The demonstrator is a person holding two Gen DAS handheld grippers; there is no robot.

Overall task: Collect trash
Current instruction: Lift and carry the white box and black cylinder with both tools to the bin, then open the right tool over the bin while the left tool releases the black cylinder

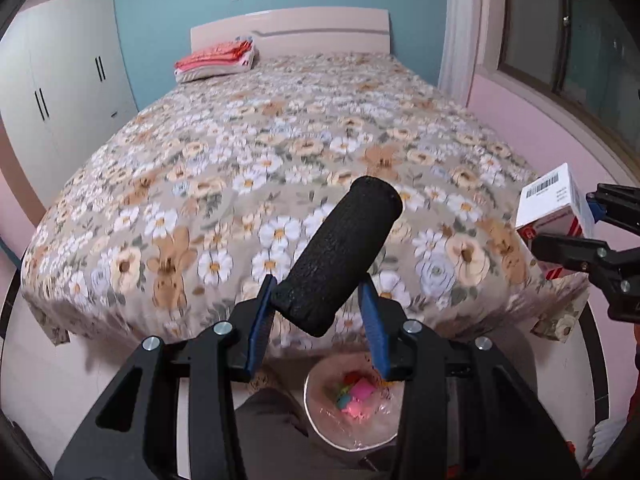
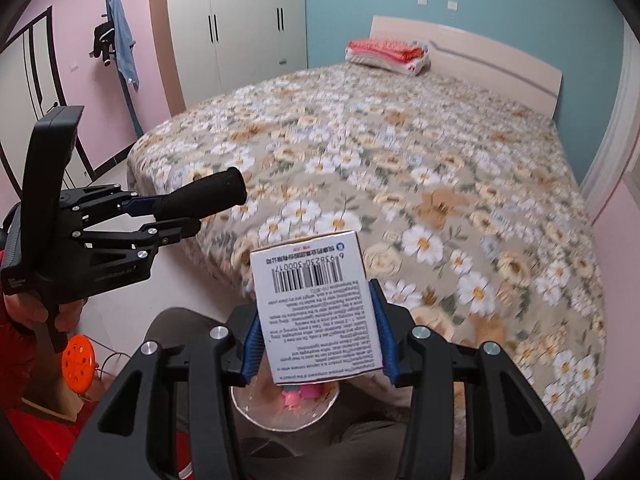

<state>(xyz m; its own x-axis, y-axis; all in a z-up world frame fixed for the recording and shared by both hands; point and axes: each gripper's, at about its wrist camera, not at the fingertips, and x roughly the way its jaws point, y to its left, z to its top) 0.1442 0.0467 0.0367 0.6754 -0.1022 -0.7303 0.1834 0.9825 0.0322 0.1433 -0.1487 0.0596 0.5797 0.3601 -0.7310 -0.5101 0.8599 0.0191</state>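
My left gripper [image 1: 316,312] is shut on a black foam cylinder [image 1: 340,252] and holds it above the foot of the bed; it also shows at the left of the right wrist view [image 2: 168,220] with the cylinder [image 2: 200,196]. My right gripper [image 2: 316,340] is shut on a white carton with a barcode [image 2: 316,304]; the carton shows at the right edge of the left wrist view [image 1: 554,208]. Below both grippers stands a bin lined with clear plastic [image 1: 352,436], [image 2: 280,416], holding colourful scraps.
A bed with a floral cover [image 1: 280,152] fills the view, with a folded red blanket on a pillow [image 1: 218,60] at its head. A white wardrobe [image 1: 68,80] stands left. An orange perforated stool [image 2: 78,360] is on the floor at left.
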